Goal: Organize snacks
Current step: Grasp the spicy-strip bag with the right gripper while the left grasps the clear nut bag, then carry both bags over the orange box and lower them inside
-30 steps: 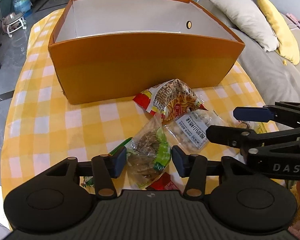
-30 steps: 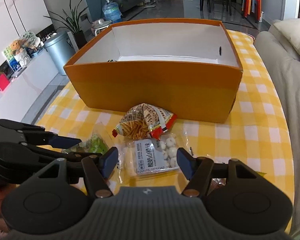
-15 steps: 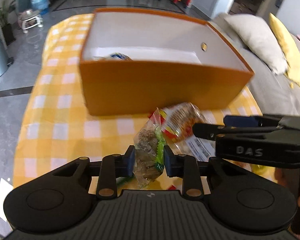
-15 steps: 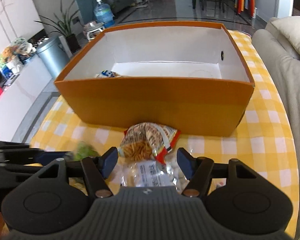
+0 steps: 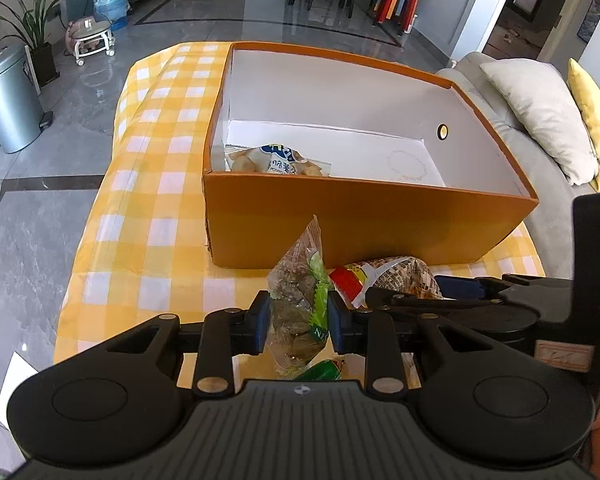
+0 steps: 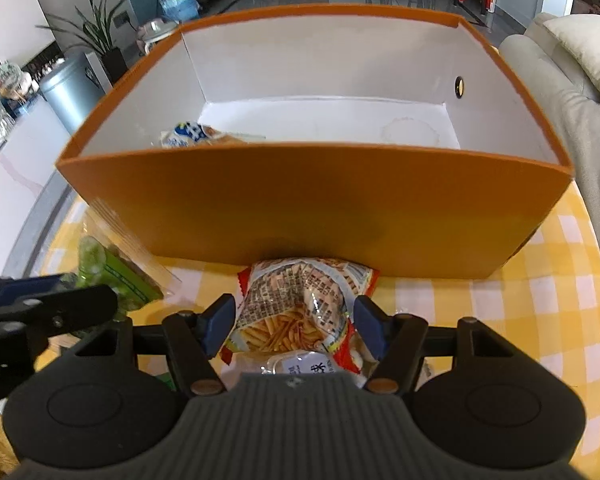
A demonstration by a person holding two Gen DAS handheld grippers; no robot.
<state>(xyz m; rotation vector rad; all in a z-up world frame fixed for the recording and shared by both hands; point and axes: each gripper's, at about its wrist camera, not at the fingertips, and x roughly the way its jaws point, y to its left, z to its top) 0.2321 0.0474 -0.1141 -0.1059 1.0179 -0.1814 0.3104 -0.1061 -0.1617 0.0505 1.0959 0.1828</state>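
Snacks lay in two places: one inside the orange box [image 5: 364, 224] and the rest on the yellow checked tablecloth [image 5: 148, 216] in front of it. A clear packet with a green label [image 5: 300, 304], holding dark brown pieces, stood upright between the pads of the left gripper [image 5: 298, 322], which was clenched on it from both sides; its sealed top edge rose in front of the box's near wall. From the right wrist view the same packet [image 6: 112, 268] showed at the left, beside the left gripper's fingers [image 6: 56, 304].

The right gripper [image 6: 296, 330] was spread wide, its blue pads on either side of a red-edged bag printed with fries [image 6: 296, 312] and apart from it. That bag lay on the cloth with its far end touching the box's near wall. Just under its near end sat a clear pack with a white label [image 6: 304, 366], partly hidden by the gripper body.

Inside the box, against the near left corner, rested a blue-and-white bag of pale snacks [image 5: 278, 162], with the white floor bare around it. A small green wrapper [image 5: 324, 368] peeked out below the held packet. Beyond the table were a grey sofa with a beige cushion [image 5: 540, 116], a metal bin [image 5: 4, 100] and a water bottle [image 5: 110, 0] on the tiled floor.
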